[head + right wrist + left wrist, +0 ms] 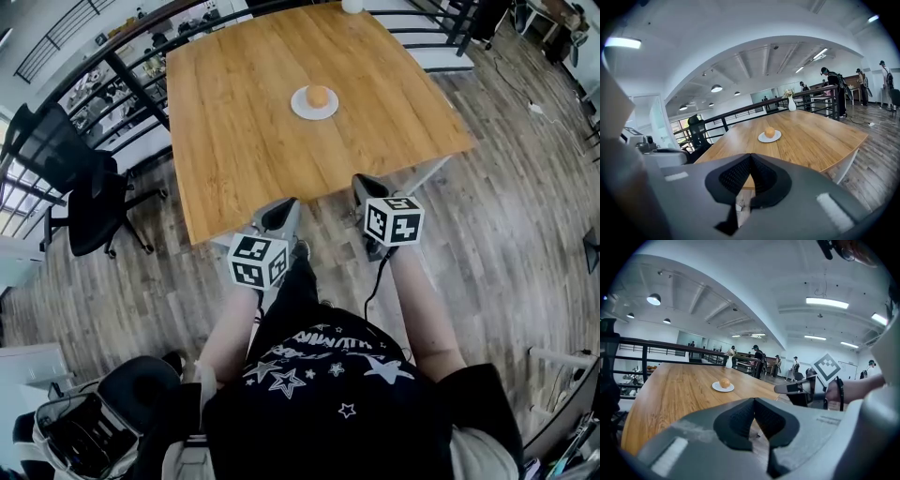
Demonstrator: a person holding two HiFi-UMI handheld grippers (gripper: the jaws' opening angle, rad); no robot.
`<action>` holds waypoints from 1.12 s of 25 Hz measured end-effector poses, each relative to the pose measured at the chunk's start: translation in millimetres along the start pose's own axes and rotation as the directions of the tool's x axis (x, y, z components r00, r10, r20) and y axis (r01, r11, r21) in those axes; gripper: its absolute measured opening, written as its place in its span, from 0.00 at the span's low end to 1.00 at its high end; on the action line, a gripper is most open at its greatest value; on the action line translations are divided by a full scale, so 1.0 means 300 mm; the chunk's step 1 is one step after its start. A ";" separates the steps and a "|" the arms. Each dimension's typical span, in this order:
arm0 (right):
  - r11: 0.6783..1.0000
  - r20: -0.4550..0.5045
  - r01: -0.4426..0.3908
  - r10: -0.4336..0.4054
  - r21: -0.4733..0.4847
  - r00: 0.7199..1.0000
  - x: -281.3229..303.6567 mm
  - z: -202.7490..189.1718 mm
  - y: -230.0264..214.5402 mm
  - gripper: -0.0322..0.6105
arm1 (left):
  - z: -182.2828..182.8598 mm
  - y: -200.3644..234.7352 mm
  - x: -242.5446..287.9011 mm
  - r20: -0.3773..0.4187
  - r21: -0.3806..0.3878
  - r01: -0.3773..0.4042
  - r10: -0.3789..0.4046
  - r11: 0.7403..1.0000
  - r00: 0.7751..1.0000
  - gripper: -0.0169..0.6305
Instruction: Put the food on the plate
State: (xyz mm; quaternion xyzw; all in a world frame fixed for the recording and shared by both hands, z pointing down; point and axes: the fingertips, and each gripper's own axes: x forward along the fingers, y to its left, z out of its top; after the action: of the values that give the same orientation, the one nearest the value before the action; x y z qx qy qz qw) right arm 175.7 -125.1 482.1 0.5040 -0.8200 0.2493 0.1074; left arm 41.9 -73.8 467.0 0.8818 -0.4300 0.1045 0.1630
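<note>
The food (318, 96), a round orange item, sat on the white plate (298, 106) near the middle of the bench (234, 141), a little toward its far edge. The only other thing on the bench was a small white vase (352, 5) at the far edge, so the task looked finished. The left claw (284, 210) and the right claw (364, 185) hung just off the bench's near edge, well apart from the plate. Each claw was clenched, pads together, with nothing gripped between them. By this view, no placing was left to do.
</note>
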 end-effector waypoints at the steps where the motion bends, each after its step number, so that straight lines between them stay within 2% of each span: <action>1: 1.000 0.001 -0.005 0.005 -0.002 1.000 -0.023 0.001 -0.004 0.05 | 0.002 -0.025 -0.003 0.000 0.002 0.000 0.000 1.000 1.000 0.03; 6: 1.000 0.009 -0.022 0.022 -0.002 1.000 -0.105 -0.002 0.004 0.05 | 0.003 -0.101 -0.032 0.000 0.007 0.002 -0.002 1.000 1.000 0.03; 28: 0.999 0.000 -0.047 0.047 -0.014 0.999 -0.230 -0.115 0.121 0.05 | -0.084 -0.148 -0.182 -0.012 0.002 -0.014 0.014 1.000 1.000 0.03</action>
State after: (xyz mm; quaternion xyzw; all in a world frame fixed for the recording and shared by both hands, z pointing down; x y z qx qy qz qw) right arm 173.5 -40.5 471.1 0.4838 -0.8334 0.2458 0.1048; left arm 42.9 0.9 463.8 0.8783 -0.4351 0.1111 0.1640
